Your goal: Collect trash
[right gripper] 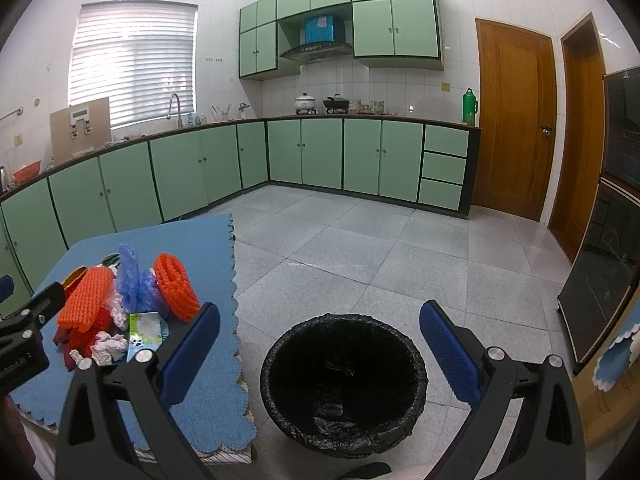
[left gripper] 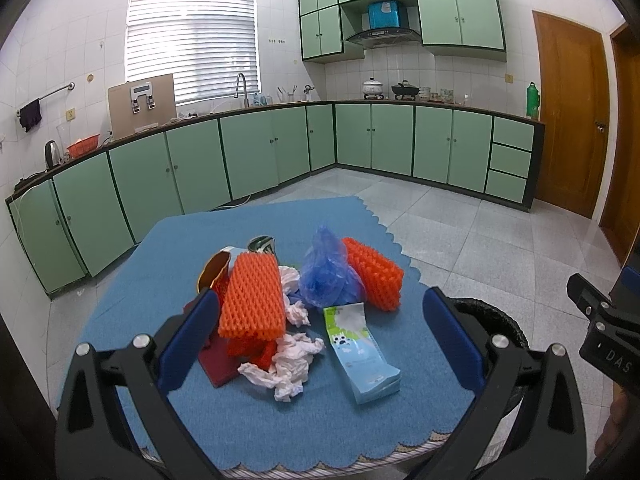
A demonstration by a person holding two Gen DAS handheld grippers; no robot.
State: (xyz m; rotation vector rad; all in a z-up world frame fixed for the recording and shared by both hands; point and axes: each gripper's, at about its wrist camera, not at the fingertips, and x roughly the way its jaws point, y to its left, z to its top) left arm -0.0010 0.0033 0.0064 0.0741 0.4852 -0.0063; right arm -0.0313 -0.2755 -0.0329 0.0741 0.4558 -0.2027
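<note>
Trash is still lying in one heap on the blue table mat (left gripper: 256, 432), straight ahead of the left gripper (left gripper: 320, 344) and between its spread fingers, so the collecting looks barely begun. In the heap are sitting an orange foam net (left gripper: 252, 296) nearest the left finger, a second orange foam net (left gripper: 374, 278) farther ahead and to the right, a blue plastic bag (left gripper: 326, 276) between them, crumpled white tissues (left gripper: 288, 364), a flattened milk carton (left gripper: 360, 354) just ahead of the right finger, a dark red box (left gripper: 216, 364) under the near net, and a foil wrapper (left gripper: 214, 272) at the back.

Both tools are standing wide and holding nothing. The right gripper (right gripper: 320, 356) is hanging over the floor, its fingers framing the bin (right gripper: 344, 388) directly ahead and below; the heap is lying off to its left, on the table beside the bin.

That bin is wearing a black liner, and its inside is looking empty (the black folds are swallowing detail, so a small scrap at the bottom cannot be ruled out). No other container for the trash is showing.

Judging by this, every piece is still waiting to be lifted and dropped in, and the left tool is sitting closest to the near net and the tissues.
</note>
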